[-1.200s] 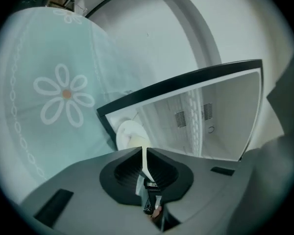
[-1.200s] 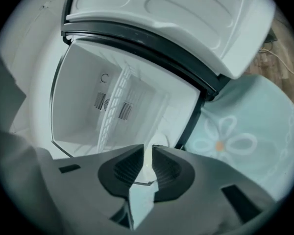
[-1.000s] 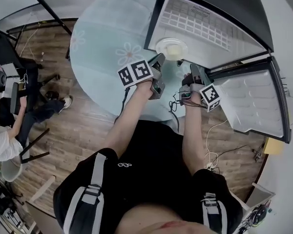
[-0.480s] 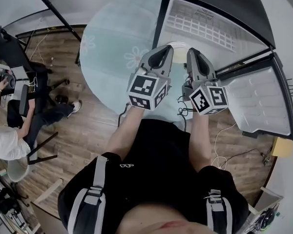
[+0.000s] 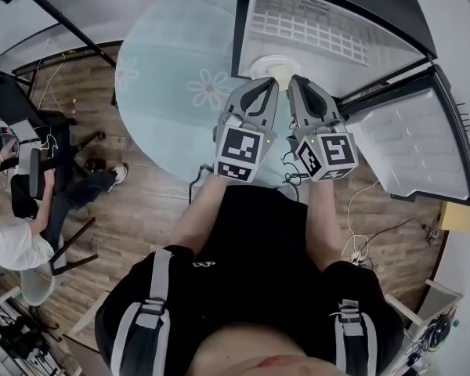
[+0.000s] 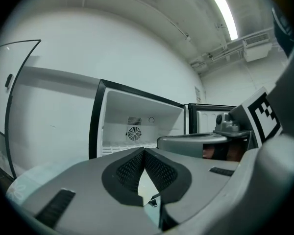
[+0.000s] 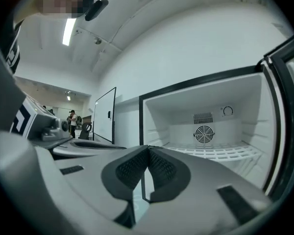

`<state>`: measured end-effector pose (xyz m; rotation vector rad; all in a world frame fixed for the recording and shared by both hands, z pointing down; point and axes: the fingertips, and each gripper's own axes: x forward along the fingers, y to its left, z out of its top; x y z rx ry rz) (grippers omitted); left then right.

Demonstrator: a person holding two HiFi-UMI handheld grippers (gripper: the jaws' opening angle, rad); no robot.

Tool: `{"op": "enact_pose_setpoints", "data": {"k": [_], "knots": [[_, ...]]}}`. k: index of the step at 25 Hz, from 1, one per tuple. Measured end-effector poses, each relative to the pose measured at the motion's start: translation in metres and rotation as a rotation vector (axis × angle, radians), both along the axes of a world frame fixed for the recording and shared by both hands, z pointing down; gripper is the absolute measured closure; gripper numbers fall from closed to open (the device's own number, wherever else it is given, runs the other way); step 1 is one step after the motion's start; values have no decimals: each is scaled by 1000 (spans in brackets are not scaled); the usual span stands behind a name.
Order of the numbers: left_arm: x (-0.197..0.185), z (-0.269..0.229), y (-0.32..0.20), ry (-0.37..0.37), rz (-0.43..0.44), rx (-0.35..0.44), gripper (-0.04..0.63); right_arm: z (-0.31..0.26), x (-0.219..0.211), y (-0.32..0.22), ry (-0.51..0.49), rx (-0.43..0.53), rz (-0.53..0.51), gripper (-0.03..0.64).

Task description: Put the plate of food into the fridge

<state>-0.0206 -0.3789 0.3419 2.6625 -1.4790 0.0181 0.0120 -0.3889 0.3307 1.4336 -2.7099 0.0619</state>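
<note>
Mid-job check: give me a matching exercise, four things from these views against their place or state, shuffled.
1. white plate of food
2. black-framed, white-lined fridge door
3. grey left gripper
4. round pale-blue flowered table

a. swung open
b. jaws shut, nothing between them
c. at the fridge's mouth
d. under the fridge

Pairs: 1-c; 2-a; 3-b; 4-d

The left gripper (image 5: 268, 84) and the right gripper (image 5: 296, 83) have risen toward the head camera. They now sit just beside each other with their marker cubes (image 5: 241, 152) turned up to it. A second ago they were lower and farther apart, at the near edge of the open fridge (image 5: 329, 30). Their tips now cover most of the plate of food (image 5: 266, 63), which was in full view before.
</note>
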Motion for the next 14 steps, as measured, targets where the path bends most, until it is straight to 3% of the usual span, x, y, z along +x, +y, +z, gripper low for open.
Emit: {"op": "enact_pose_setpoints", "data": {"k": [3,9,14], "knots": [[1,9,1,-31,11,-12,604,5,-2,-2,26,-5,-1,617],[-4,25,4,-76,49,-37,604,13,-25,-4,169,31,-24,617],[-7,34,8,-73,58,-52,604,15,-36,-5,181,31,-38,617]]}}
